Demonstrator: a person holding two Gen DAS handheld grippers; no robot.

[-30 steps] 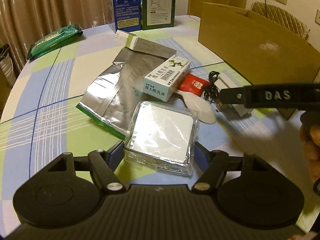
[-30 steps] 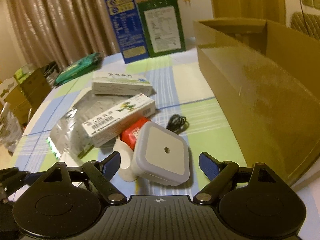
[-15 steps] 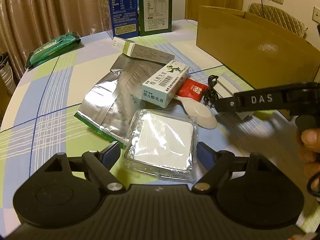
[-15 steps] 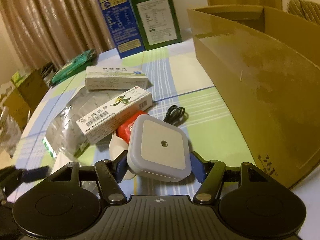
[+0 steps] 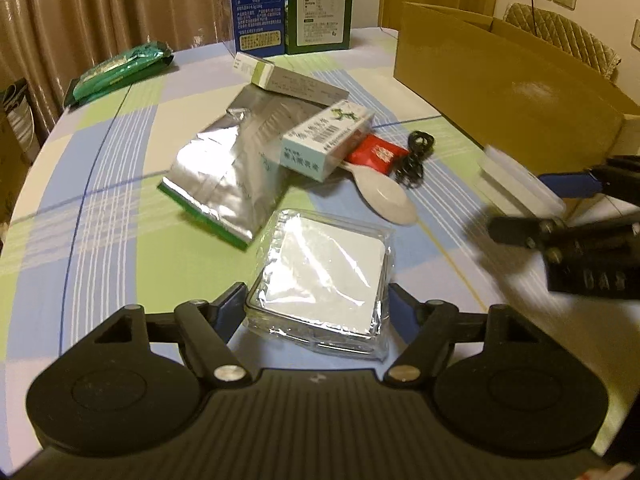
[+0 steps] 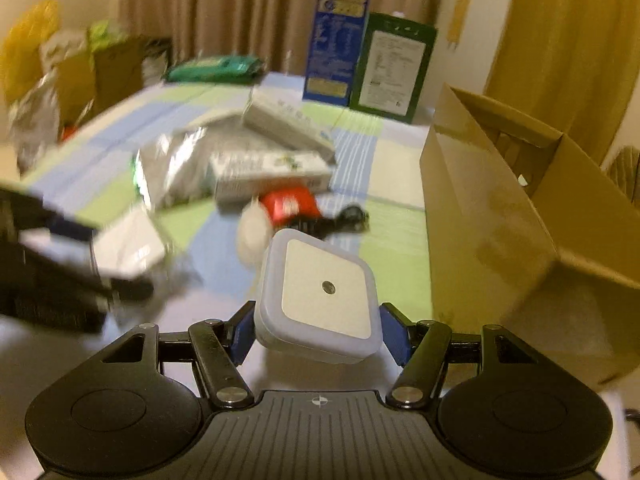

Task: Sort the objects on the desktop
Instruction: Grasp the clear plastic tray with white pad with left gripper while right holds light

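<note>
Both hand-held grippers clamped: right (image 6: 318, 330) on night light (image 6: 320, 300), left (image 5: 318, 312) on wrapped pad (image 5: 324, 280)

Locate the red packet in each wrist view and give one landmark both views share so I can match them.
Left wrist: the red packet lies right of centre, partly tucked under the medicine box, beside the black cable.
Right wrist: the red packet shows blurred at centre, just beyond the held night light.
Shared landmark: the cardboard box, at the right in both.
</note>
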